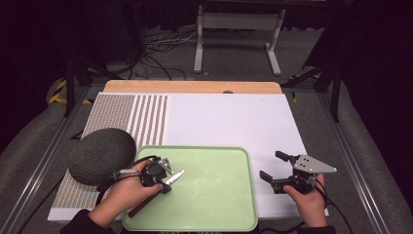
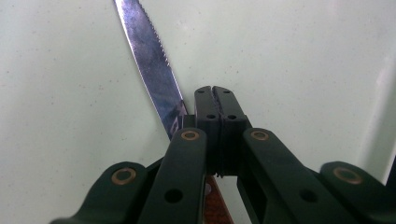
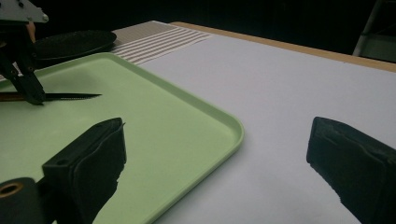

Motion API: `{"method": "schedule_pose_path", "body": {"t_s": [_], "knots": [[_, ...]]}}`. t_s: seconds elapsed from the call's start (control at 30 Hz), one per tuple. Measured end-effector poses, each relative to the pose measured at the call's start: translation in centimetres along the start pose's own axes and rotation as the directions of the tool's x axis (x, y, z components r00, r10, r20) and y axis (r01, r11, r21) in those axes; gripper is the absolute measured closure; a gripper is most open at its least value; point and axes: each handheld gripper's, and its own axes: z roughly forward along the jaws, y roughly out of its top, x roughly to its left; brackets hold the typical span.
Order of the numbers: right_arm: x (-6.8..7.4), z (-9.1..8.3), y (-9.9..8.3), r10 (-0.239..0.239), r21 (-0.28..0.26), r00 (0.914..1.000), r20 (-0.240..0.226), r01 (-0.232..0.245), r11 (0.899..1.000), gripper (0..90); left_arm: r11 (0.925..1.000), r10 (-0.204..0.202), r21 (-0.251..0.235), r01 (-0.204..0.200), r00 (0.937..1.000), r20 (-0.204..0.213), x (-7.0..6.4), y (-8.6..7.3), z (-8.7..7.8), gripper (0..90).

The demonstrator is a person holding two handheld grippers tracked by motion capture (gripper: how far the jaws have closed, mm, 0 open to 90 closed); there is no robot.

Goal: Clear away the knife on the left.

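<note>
Plainly, the left claw [image 1: 165, 184] is seen clamped on a knife [image 1: 171, 178], its two black jaws pressed together at the point where the blade meets the reddish-brown handle. In the left gripper view the knife [image 2: 149, 60] is shown with its serrated blade running out past the closed jaws over the pale green floor of a tray [image 2: 303, 60]. The knife is held low over the left part of the tray [image 1: 204, 224], blade pointed toward the middle, handle slanting back toward the person's left hand [image 1: 124, 192]. The right claw [image 1: 275, 168] is held wide apart with nothing between its jaws, just off the tray's right edge over the white sheet [image 1: 229, 117] that covers the tabletop [image 1: 195, 87]. In the right gripper view the tray's rim [image 3: 233, 123] is seen between the two spread jaws. A dark, round, rough-skinned melon-like object [image 1: 100, 156] is set on the striped mat [image 1: 141, 117] touching the tray's left upper corner
</note>
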Motion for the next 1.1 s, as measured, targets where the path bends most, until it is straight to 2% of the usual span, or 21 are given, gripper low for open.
{"method": "schedule_pose_path", "body": {"t_s": [0.43,0.57,1.1], "knots": [[0.0,0.0,0.0,0.001,0.003,1.0,-0.003,-0.001,1.0,5.7,0.9999,0.01,0.004,-0.01,0.9999,-0.002,0.1,-0.2,-0.1,90.0],[0.0,0.1,0.0,0.002,0.004,1.0,-0.003,-0.002,1.0,5.7,1.0,-0.003,0.003,0.003,1.0,0.001,0.1,-0.4,-0.2,90.0],[0.0,0.2,-0.1,0.001,0.01,1.0,-0.006,-0.001,1.0,5.7,0.9998,-0.006,0.018,0.006,1.0,0.005,0.3,-1.1,-0.5,90.0]]}}
